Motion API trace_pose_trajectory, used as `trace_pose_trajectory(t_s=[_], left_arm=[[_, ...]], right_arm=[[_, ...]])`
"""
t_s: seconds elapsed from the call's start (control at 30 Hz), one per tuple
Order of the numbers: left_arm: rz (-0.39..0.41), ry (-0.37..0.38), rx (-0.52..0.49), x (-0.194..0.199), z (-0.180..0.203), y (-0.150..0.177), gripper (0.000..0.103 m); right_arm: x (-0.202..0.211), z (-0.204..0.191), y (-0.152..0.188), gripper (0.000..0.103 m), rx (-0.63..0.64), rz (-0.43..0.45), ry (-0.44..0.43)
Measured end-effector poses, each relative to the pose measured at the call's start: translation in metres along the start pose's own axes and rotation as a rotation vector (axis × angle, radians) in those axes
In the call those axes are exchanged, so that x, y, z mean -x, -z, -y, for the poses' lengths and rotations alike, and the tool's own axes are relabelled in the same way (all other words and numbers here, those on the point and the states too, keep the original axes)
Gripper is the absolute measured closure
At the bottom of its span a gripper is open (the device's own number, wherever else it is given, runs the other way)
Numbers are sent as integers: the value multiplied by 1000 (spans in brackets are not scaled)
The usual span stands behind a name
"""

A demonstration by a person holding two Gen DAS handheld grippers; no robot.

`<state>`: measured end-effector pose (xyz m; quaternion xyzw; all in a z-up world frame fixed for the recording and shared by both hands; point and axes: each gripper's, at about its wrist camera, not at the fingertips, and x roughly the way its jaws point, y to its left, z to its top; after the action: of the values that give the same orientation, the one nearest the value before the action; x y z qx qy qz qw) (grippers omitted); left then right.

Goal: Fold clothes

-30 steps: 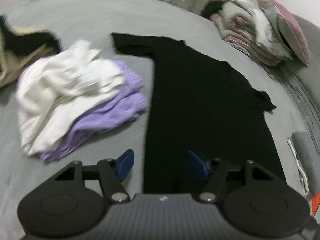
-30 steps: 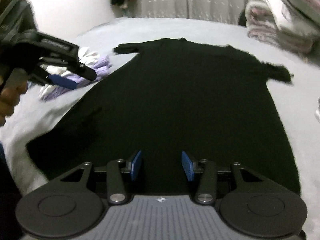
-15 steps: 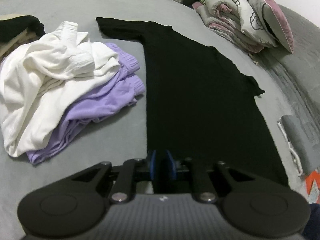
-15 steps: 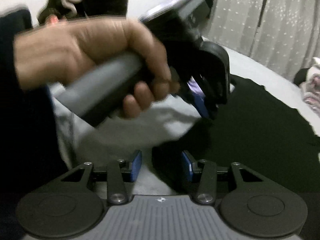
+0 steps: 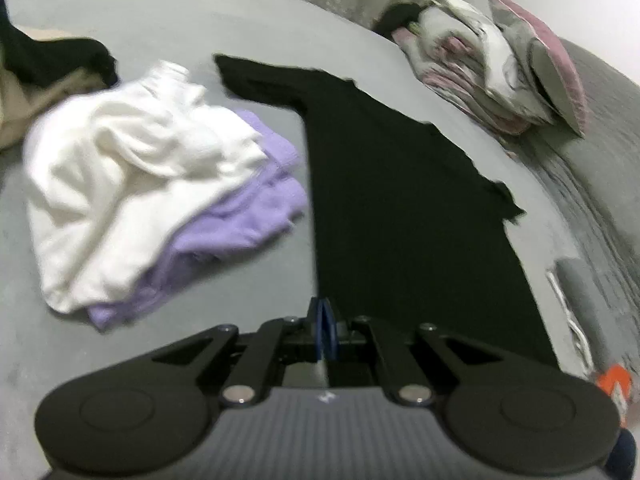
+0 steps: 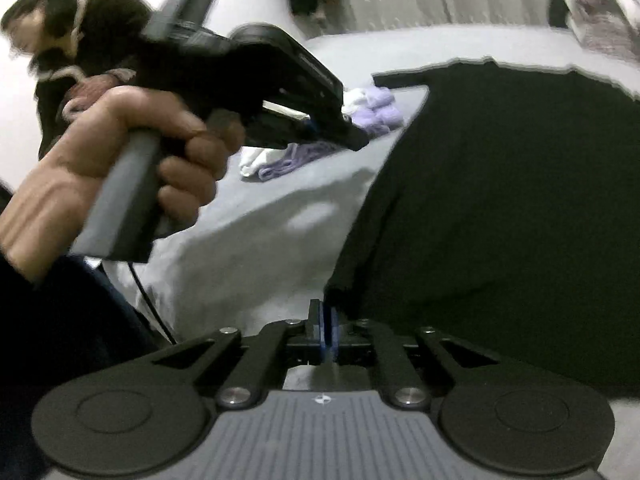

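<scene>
**Both grippers closed at garment hem**

Black garment lies flat on the grey bed. Left hand-held gripper pinches its near-left hem corner. Right hand-held gripper pressed together at the hem; grip on cloth unclear. White and purple clothes pile just beside, left.

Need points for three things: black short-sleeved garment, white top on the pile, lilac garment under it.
black short-sleeved garment [image 5: 400,208]: left wrist view, middle of the body panel.
crumpled white top [image 5: 132,168]: left wrist view, centre of the bunched fabric.
lilac knit garment [image 5: 240,220]: left wrist view, exposed edge sticking out under the white top.
</scene>
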<state>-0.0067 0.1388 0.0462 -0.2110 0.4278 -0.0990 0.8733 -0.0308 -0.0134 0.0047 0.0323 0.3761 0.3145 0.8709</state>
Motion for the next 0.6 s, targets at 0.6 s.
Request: trace_pose_trajectory(t_s=[0.6], left_arm=[[-15,-15,19,-2,0,5,99]], right_arm=[[10,-49,6,81,342,114,162]])
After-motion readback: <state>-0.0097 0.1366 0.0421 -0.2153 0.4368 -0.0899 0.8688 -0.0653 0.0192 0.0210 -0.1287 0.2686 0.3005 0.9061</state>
